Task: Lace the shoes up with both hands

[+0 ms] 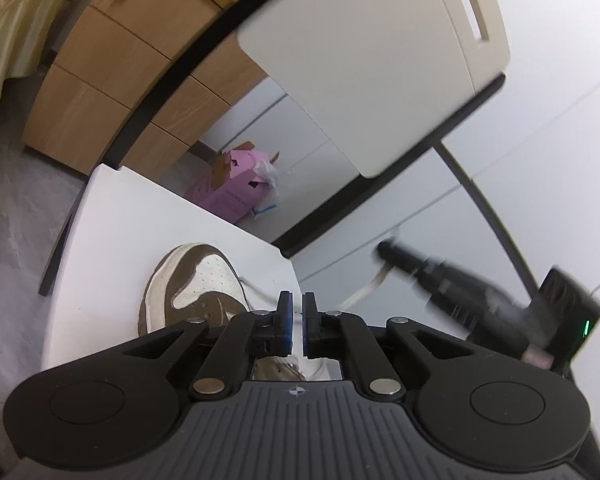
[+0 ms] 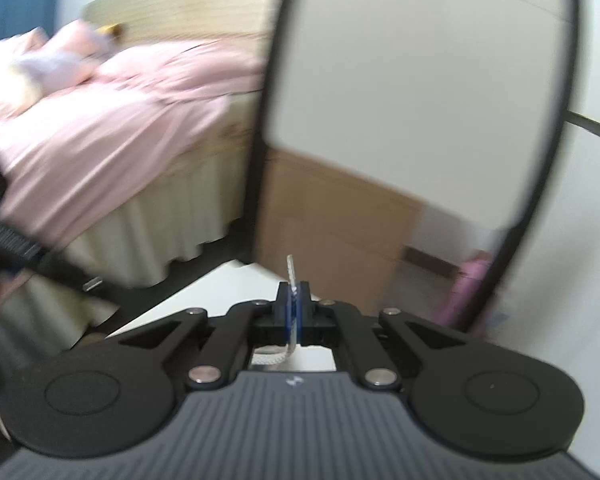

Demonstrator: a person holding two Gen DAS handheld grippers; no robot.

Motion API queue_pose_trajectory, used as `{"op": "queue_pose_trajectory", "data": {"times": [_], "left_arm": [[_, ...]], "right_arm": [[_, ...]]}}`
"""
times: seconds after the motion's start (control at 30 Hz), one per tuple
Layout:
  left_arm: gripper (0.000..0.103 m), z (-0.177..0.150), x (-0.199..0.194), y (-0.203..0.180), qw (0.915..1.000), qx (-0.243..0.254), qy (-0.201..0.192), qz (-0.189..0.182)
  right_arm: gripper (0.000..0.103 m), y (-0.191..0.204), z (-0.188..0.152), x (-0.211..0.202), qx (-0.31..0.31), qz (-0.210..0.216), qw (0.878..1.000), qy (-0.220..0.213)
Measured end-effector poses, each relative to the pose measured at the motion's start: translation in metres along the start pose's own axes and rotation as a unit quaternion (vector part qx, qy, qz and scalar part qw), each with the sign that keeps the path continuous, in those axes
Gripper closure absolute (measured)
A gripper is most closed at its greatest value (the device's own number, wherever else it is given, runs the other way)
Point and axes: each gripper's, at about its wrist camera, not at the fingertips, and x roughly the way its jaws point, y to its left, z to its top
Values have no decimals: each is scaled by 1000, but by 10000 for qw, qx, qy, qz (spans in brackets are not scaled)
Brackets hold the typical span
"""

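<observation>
Right wrist view is showing the right hand-held gripper (image 2: 294,300) clamping a pale shoelace (image 2: 291,270) between its blue pads, the free end sticking up past the tips and the rest trailing below toward the white desk (image 2: 204,292), seemingly so the lace can be drawn taut away from the shoe. From the left wrist, the left hand-held gripper (image 1: 296,307) is sitting nearly closed with a thin slit and nothing visibly gripped, hovering just over the brown-and-white shoe (image 1: 196,284) lying on the desk, probably steadying or waiting for the other lace end.
</observation>
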Motion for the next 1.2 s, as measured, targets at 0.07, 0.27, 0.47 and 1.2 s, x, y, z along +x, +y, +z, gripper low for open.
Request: {"op": "queue_pose_trajectory", "data": {"times": [0.07,0.27,0.47,1.2], "left_arm": [[98,-1,-1,-5,9998,163,61,51],[66,-6,-6,-16,9983,557,101,138],[53,-8,-13,-20,9954,862,108,396],[52,-47,3,-42,9350,3059,417,1743]], "right_arm": [[100,-20,9,-13,126,-375,9992,-99],[100,-77,36,-67,382,-1749,9826,-485],[100,-92,40,-89,-52,-3380,9403,-395],[100,90,-7,76,-1293,1295,9764,1148]]}}
